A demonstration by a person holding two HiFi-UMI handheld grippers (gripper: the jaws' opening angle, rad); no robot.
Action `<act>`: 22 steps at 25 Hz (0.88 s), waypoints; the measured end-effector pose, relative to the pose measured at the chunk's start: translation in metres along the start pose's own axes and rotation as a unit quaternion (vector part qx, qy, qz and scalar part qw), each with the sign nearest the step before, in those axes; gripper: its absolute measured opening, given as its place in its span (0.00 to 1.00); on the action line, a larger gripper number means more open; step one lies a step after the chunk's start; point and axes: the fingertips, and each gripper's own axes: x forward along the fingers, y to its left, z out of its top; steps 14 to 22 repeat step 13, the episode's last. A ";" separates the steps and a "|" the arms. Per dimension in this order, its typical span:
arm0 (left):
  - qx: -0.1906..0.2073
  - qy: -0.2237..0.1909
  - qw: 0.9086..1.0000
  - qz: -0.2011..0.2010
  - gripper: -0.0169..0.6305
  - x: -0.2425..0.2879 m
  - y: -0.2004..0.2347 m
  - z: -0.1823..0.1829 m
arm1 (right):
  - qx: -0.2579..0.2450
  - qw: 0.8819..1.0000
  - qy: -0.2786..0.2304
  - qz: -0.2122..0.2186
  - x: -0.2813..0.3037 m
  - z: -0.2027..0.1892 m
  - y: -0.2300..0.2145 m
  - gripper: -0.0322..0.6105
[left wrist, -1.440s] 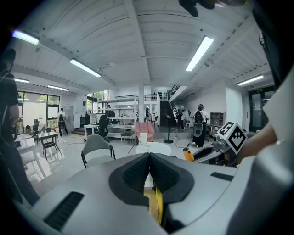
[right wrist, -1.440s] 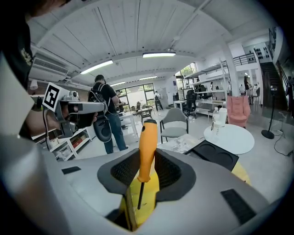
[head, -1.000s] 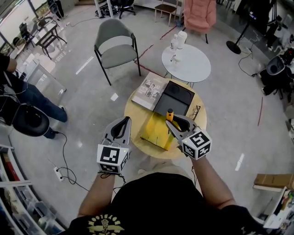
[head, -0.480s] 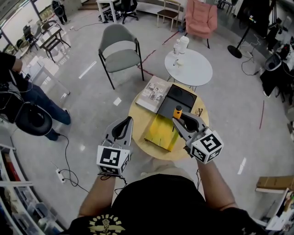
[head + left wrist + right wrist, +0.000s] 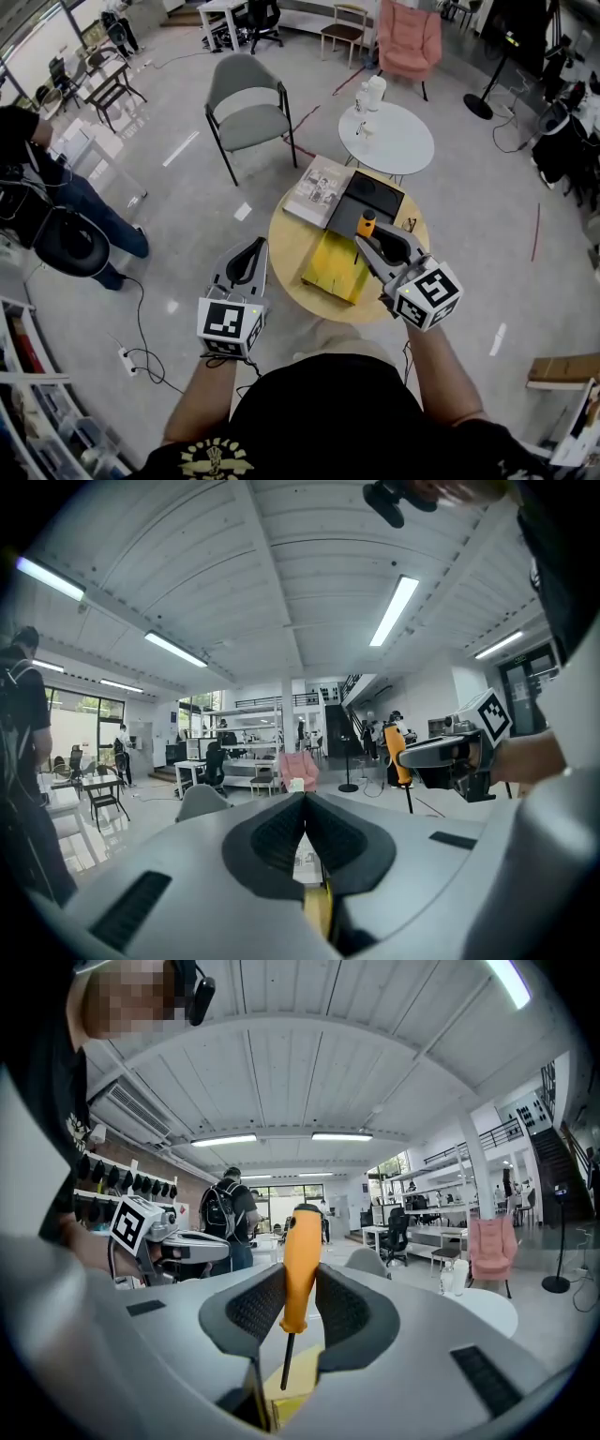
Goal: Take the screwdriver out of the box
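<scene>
An orange-handled screwdriver (image 5: 366, 225) stands upright between the pads of my right gripper (image 5: 368, 240), its dark shaft pointing down. The right gripper view shows the handle (image 5: 300, 1260) clamped between both pads, with my right gripper (image 5: 298, 1283) shut on it. It hangs in the air above the yellow box (image 5: 336, 266), which lies open on the round wooden table (image 5: 286, 239). My left gripper (image 5: 251, 247) hovers off the table's left edge, jaws together and empty (image 5: 305, 803). From the left gripper view the screwdriver (image 5: 397, 755) shows at the right.
A black case (image 5: 367, 201), a magazine (image 5: 317, 190) and glasses (image 5: 409, 225) also lie on the wooden table. Behind it stand a white round table (image 5: 403, 150) with bottles (image 5: 372, 92) and a grey chair (image 5: 246, 101). A person (image 5: 42, 178) stands at left; a cable (image 5: 141, 342) runs on the floor.
My right gripper has risen with the screwdriver, lifting it off the yellow box. The left gripper has risen a little and stays shut.
</scene>
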 end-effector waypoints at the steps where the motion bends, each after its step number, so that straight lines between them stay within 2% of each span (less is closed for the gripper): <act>1: 0.000 -0.001 1.000 0.002 0.05 -0.003 0.001 0.000 | 0.000 1.000 -0.001 0.001 -0.001 0.001 0.002 0.23; 7: -0.004 -0.010 1.000 0.016 0.05 -0.023 0.015 0.000 | -0.010 1.000 -0.008 0.011 0.002 0.007 0.014 0.23; 13: -0.009 -0.021 0.999 0.032 0.05 -0.042 0.031 0.006 | -0.011 1.000 -0.011 -0.003 0.001 0.017 0.022 0.23; 22: -0.009 -0.021 0.999 0.032 0.05 -0.042 0.031 0.006 | -0.011 1.000 -0.011 -0.003 0.001 0.017 0.022 0.23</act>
